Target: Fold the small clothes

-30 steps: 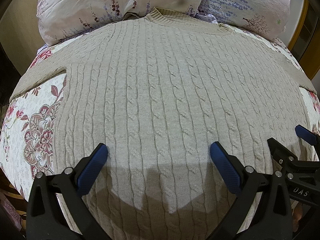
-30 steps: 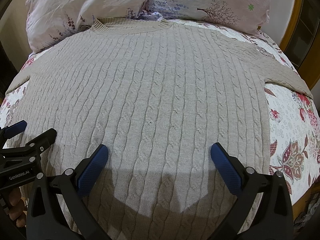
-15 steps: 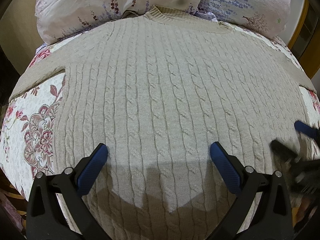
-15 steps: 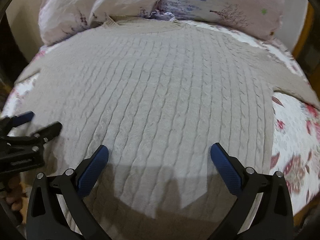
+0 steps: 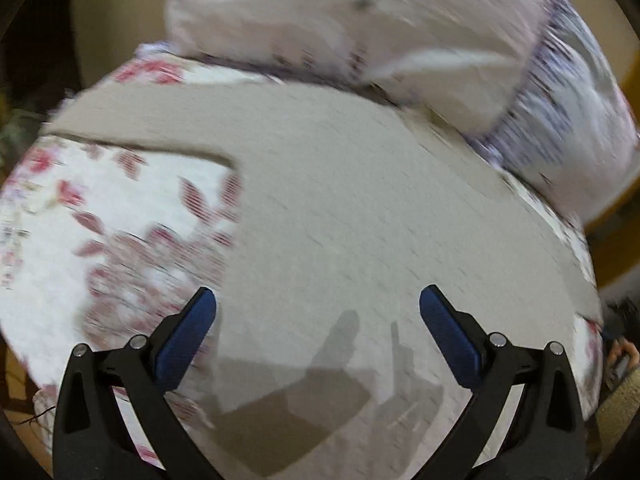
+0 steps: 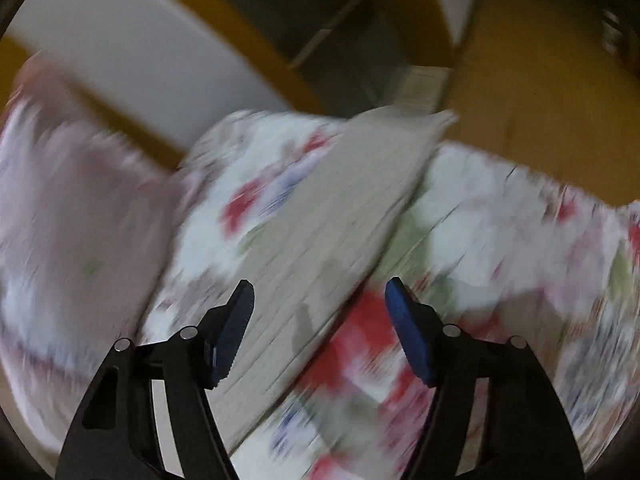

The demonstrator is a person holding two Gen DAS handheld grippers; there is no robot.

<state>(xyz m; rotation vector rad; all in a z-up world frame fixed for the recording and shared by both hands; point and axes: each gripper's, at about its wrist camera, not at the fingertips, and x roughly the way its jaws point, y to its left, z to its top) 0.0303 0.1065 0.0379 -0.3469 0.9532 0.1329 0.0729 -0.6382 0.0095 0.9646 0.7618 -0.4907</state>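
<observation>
Both cameras have swung outward toward the sleeves of the beige cable-knit sweater [image 5: 340,200], flat on the floral bed [image 5: 52,240]. Left gripper [image 5: 318,320] and right gripper [image 6: 320,300] both gape empty. Risk: blurred, fast approach may snag bedding.

Sweater [image 5: 360,208]: plain beige; sleeve [image 6: 340,216] same. Bedspread [image 5: 60,232]: white w/ red-pink floral print, green & blue touches in right view. Pillows [image 5: 320,12]: pale pink, purple sprigs. Fingers [image 5: 188,336]: blue pads, black frames. Bed frame [image 6: 248,40]: yellow-brown wood.
</observation>
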